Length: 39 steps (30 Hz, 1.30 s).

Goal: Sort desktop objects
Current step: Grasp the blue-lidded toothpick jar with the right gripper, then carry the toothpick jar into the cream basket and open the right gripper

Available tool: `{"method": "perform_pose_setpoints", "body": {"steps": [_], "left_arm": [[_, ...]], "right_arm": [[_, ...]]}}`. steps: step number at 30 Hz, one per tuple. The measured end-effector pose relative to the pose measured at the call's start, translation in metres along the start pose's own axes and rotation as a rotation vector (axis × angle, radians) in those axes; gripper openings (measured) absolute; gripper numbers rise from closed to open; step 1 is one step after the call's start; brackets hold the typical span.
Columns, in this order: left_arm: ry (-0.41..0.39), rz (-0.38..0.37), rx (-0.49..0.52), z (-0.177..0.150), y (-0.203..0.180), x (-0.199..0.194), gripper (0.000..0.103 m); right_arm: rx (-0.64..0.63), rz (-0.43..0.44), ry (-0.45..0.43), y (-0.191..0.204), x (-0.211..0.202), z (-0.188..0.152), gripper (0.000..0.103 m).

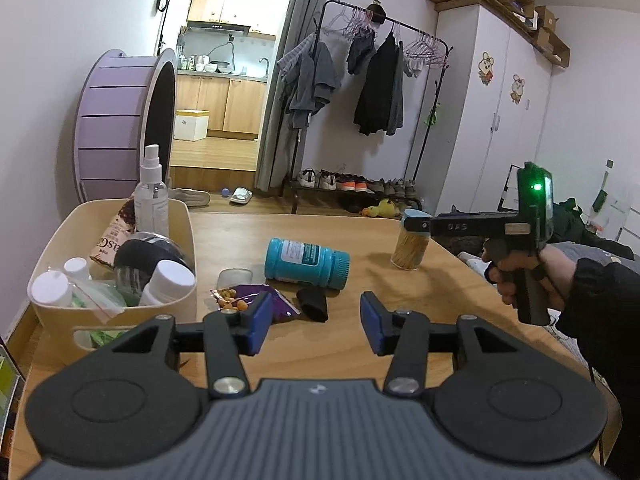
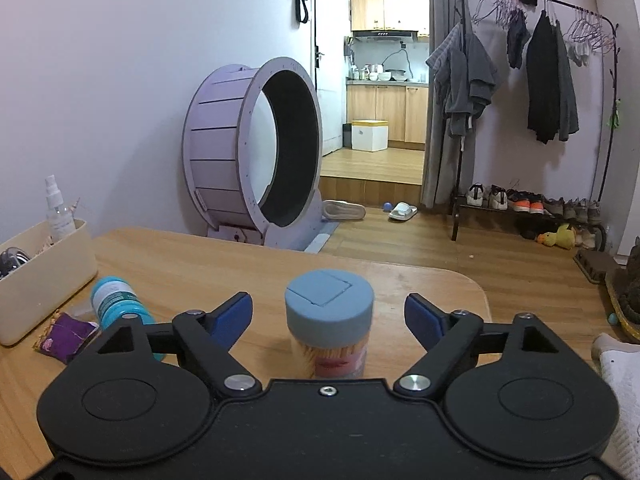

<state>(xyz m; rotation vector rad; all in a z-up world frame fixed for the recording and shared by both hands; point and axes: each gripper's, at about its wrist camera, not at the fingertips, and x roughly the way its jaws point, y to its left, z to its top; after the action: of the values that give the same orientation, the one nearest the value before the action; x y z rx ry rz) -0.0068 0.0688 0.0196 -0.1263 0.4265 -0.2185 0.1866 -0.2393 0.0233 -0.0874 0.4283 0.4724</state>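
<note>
A toothpick jar (image 2: 329,324) with a grey-blue lid stands upright on the wooden table, between the spread fingers of my right gripper (image 2: 328,320), which is open and not touching it. The left wrist view shows that jar (image 1: 411,245) at the table's far right with the right gripper (image 1: 418,224) at its lid. My left gripper (image 1: 315,326) is open and empty above the table's near middle. Ahead of it lie a teal bottle (image 1: 306,263) on its side, a purple snack packet (image 1: 256,301) and a small black object (image 1: 313,304). The teal bottle (image 2: 116,300) also shows in the right wrist view.
A cream bin (image 1: 72,312) at the table's left holds a spray bottle (image 1: 151,196), white-capped bottles and a dark round item. A clear lid (image 1: 235,278) lies beside it. A purple cat wheel (image 2: 256,160), a clothes rack (image 2: 536,80) and a bed edge (image 2: 620,368) surround the table (image 1: 360,240).
</note>
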Motion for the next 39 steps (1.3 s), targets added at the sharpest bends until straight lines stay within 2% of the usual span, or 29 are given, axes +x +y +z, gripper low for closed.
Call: {"method": "perform_pose_setpoints", "body": {"steps": [1,3,4,8,14,19,25,31,36,39], "left_arm": [[-0.001,0.002,-0.001,0.0,0.0,0.0,0.047],[-0.001,0.005,-0.001,-0.001,0.0,-0.001,0.047],[-0.001,0.005,-0.002,-0.001,0.0,-0.002,0.047],[0.001,-0.008,-0.003,-0.001,0.001,-0.006,0.047],[0.014,-0.096,0.001,-0.002,0.0,-0.014,0.048],[0.038,-0.108,0.02,-0.007,-0.004,-0.017,0.048],[0.065,-0.08,0.02,-0.013,-0.003,-0.022,0.051],[0.081,-0.017,-0.005,-0.015,0.014,-0.034,0.056],[0.057,0.008,-0.011,-0.017,0.024,-0.052,0.059],[0.04,0.054,-0.025,-0.018,0.031,-0.06,0.061]], "right_arm": [[-0.005,0.006,0.006,0.002,0.003,-0.001,0.062],[-0.017,0.006,0.017,0.004,0.005,-0.002,0.051],[-0.021,0.0,0.016,0.004,0.005,-0.003,0.049],[0.011,0.023,0.012,-0.001,0.002,-0.002,0.048],[0.005,0.071,-0.007,0.008,-0.018,0.005,0.048],[-0.011,0.113,-0.04,0.023,-0.039,0.017,0.048],[-0.029,0.201,-0.07,0.051,-0.059,0.034,0.048],[-0.076,0.287,-0.084,0.091,-0.066,0.05,0.048],[-0.11,0.342,-0.072,0.124,-0.057,0.059,0.048],[-0.126,0.369,-0.063,0.143,-0.049,0.064,0.048]]}}
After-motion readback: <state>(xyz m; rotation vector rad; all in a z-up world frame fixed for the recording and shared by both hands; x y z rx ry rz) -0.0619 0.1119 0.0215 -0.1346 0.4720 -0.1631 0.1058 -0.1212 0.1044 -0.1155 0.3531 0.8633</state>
